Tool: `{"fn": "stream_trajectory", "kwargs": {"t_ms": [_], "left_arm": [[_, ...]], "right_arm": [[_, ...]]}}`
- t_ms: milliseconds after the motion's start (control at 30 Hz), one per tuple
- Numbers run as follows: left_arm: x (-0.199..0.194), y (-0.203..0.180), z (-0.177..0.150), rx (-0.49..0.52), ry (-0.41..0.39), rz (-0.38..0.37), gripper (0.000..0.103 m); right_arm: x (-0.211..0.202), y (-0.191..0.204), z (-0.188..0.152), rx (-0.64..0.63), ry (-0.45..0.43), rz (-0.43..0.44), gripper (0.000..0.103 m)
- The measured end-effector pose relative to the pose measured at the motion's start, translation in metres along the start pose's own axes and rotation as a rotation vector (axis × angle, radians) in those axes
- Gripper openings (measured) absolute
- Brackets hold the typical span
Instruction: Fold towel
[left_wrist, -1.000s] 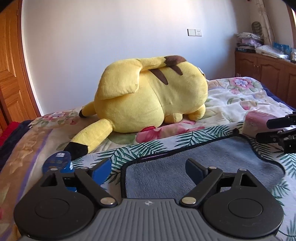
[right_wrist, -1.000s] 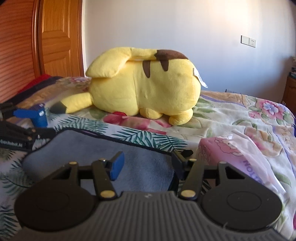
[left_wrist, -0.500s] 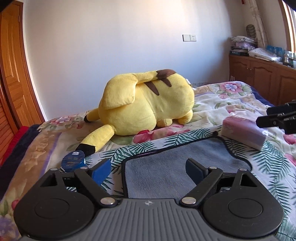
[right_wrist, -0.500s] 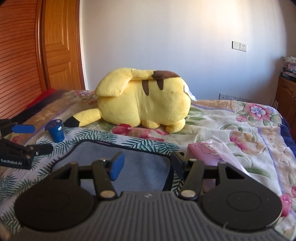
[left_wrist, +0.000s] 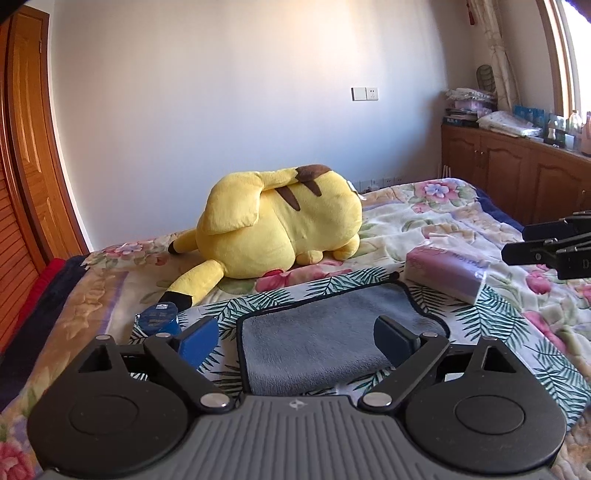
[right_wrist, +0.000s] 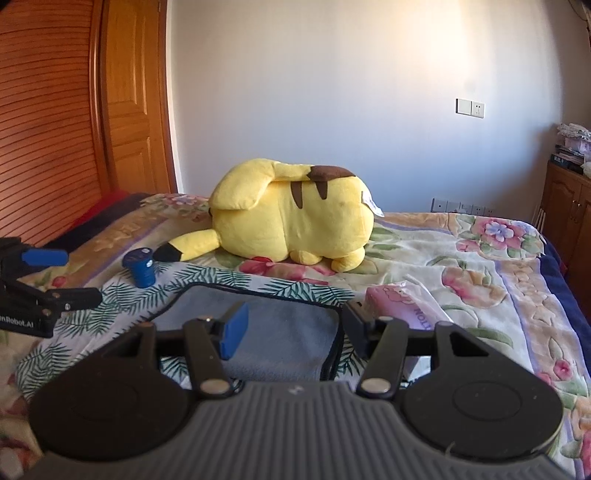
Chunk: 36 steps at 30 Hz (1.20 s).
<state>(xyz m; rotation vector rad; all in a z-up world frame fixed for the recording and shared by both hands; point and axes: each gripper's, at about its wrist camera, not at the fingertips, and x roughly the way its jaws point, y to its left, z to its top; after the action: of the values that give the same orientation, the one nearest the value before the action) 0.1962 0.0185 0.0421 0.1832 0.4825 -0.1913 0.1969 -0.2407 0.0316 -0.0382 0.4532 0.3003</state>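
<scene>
Grey plush, dark-bordered, the towel (left_wrist: 332, 332) lies flat on the palm-leaf part of the bedspread (left_wrist: 436, 221) near the bed's front edge, directly ahead of both tools and touched by neither. The left gripper (left_wrist: 295, 341) hangs above its near-left portion with fingers wide apart and nothing between them; the right gripper (right_wrist: 291, 326), likewise spread and empty, sits over the near-right edge. Judging from this, the main risk is a pinch that catches the soft bedspread along with the towel's hem, dragging both upward. Just beside the towel's far-right corner rests a pink tissue pack (right_wrist: 402, 306), and off its far-left corner stands a small blue canister (right_wrist: 142, 267); a wide sweeping fold could knock either one. Farther back the yellow plush toy (left_wrist: 280, 225) lies well apart, unlikely to interfere.
</scene>
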Motion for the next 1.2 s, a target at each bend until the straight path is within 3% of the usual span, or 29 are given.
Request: {"fn": "stream_trajectory", "kwargs": {"t_ms": [667, 933, 1200], "left_arm": [[-0.076, -0.012, -0.01, -0.009, -0.014, -0.032, 0.1], [-0.094, -0.028, -0.021, -0.028, -0.02, -0.051, 0.103], [-0.106, -0.034, -0.031, -0.025, -0.008, -0.058, 0.103]], "right_arm": [[-0.049, 0.025, -0.023, -0.004, -0.014, 0.014, 0.085], [-0.067, 0.033, -0.03, -0.017, -0.025, 0.01, 0.103], [-0.083, 0.034, -0.037, -0.012, -0.021, 0.005, 0.103]]}}
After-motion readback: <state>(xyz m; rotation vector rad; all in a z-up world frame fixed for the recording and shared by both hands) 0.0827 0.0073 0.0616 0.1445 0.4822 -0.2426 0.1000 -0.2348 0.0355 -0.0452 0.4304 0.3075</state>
